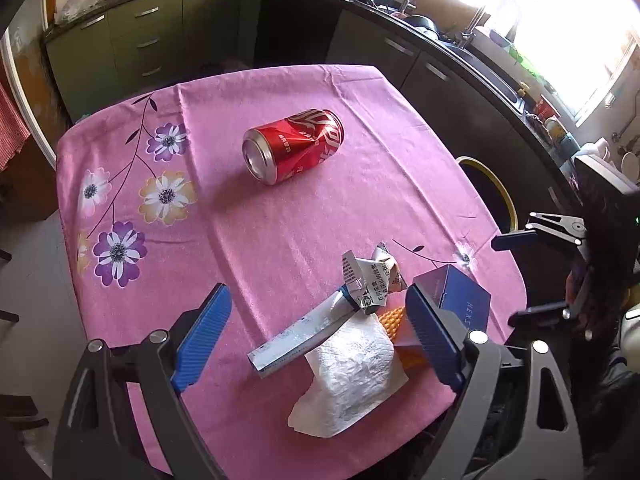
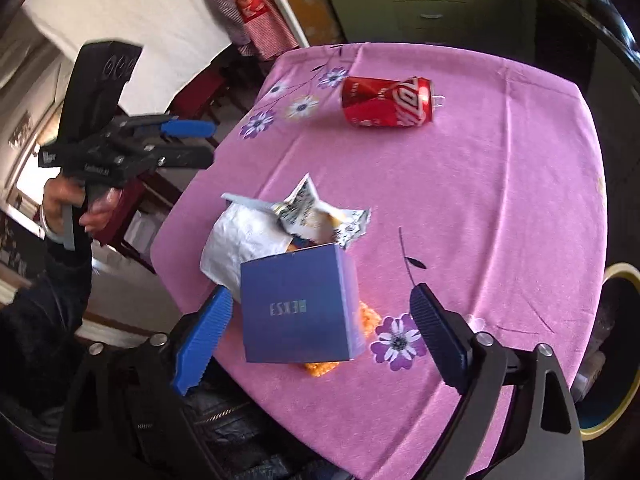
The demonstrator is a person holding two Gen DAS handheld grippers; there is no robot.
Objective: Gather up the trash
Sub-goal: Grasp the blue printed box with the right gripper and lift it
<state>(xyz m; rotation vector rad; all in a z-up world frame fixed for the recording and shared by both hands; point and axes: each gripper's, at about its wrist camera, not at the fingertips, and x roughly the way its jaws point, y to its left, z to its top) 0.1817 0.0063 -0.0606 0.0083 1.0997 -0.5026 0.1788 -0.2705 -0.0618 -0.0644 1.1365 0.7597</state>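
Left wrist: can [image 1: 294, 145] mid-table, clear.

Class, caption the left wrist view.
Open left claw hovers above tube, tissue and box; dented can lies beyond.

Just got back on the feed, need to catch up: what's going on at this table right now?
A person holds a tool in each hand over a table with a pink cloth, clearing trash. Both tools are open and empty: the left tool hangs over a flattened tube and white tissue, the right tool over a blue box. A dented red can lies on its side farther off, untouched. Nothing is picked up yet.
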